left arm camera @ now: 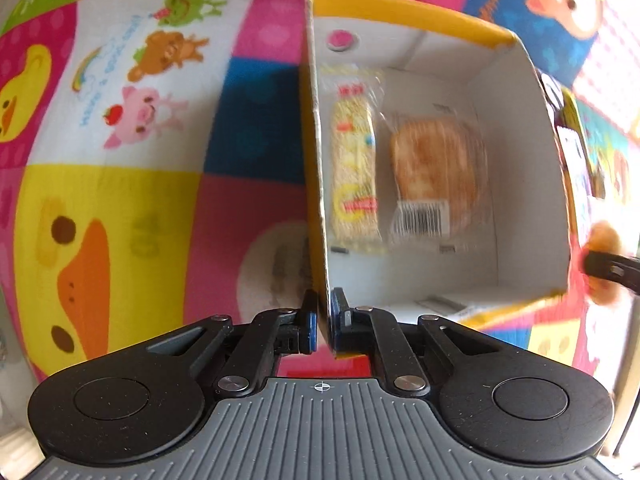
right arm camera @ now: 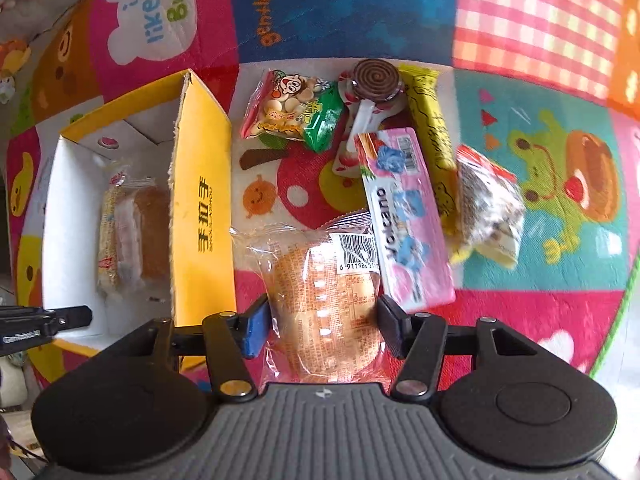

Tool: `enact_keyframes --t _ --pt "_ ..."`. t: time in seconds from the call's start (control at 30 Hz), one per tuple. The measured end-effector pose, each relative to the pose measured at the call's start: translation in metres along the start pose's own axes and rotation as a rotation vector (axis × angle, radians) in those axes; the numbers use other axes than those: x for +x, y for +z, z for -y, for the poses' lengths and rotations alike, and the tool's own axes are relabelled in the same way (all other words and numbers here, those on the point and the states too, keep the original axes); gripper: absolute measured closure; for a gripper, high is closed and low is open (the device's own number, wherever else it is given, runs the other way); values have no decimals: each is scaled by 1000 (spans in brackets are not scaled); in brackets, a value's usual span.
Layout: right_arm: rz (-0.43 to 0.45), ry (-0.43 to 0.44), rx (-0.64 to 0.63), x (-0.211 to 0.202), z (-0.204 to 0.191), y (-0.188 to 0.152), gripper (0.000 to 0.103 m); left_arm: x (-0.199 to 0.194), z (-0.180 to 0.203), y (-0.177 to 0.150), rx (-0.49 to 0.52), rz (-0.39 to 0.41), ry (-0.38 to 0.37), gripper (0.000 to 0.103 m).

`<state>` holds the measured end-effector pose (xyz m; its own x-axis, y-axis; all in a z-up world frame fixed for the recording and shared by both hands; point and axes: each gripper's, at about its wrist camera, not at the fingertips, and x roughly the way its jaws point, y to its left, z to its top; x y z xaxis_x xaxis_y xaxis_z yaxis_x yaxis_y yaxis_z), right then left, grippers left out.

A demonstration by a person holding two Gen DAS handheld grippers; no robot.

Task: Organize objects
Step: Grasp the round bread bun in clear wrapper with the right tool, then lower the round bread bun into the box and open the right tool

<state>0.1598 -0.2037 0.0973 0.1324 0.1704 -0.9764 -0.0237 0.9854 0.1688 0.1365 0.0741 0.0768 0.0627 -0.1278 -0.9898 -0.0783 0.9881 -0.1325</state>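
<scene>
Surface: cartoon-print patchwork mat | left hand-held gripper clenched on yellow box wall, lower centre | right hand-held gripper grasping wrapped bread packet, lower centre | loose snacks seen upper centre.

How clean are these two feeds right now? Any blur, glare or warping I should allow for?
Left wrist: strong fisheye bending at the edges; snacks in the box are smeared, the barcode streaked. Right wrist: same curvature; the bread pack reads fairly sharp, with glare on its wrapper; the snack at far right is blurred.
</scene>
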Motion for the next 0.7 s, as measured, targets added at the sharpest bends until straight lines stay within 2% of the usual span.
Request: enact_keyframes --t 0.2,0.37,0.53,0.7 --pt "-5 50 125 -71 -3 -70 47 4 -3 1 72 3 -36 92" --pt "-1 32 147 -115 -30 -115 47 2 -3 4 169 41 -29 92" --pt "61 23 195 -144 -47 -130 47 3 -12 7 154 28 -53 92" --pt "92 42 232 -152 -69 -140 47 4 -14 9 201 27 -69 91"
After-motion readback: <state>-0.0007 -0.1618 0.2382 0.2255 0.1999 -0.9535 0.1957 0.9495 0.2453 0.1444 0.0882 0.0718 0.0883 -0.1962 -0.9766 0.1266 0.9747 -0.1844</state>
